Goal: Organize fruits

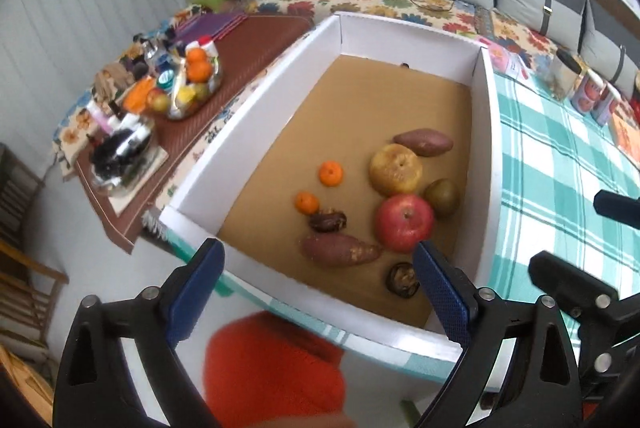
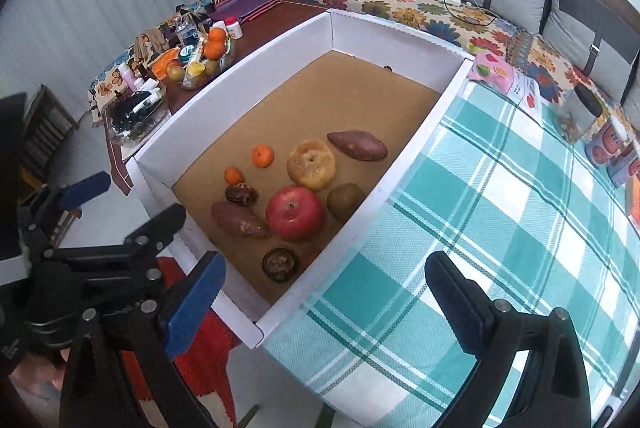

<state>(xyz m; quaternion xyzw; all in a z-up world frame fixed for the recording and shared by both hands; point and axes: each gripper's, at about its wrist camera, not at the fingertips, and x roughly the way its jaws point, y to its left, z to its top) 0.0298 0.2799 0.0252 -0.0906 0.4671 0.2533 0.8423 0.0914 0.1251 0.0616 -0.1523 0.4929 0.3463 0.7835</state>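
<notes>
Fruit is sitting in a bunch near my end of the white box (image 1: 486, 132): a red apple (image 1: 404, 222), a yellow apple (image 1: 395, 169), a green fruit (image 1: 442, 195), two small oranges (image 1: 330, 173) and two sweet potatoes (image 1: 339, 249). I am thinking I should pick one piece at a time, coming straight down so I am not bumping the others. My left gripper (image 1: 318, 288) is hanging wide open over the box edge, holding nothing. My right gripper (image 2: 326, 300) is also wide open, touching nothing, over the checked cloth (image 2: 500, 228).
</notes>
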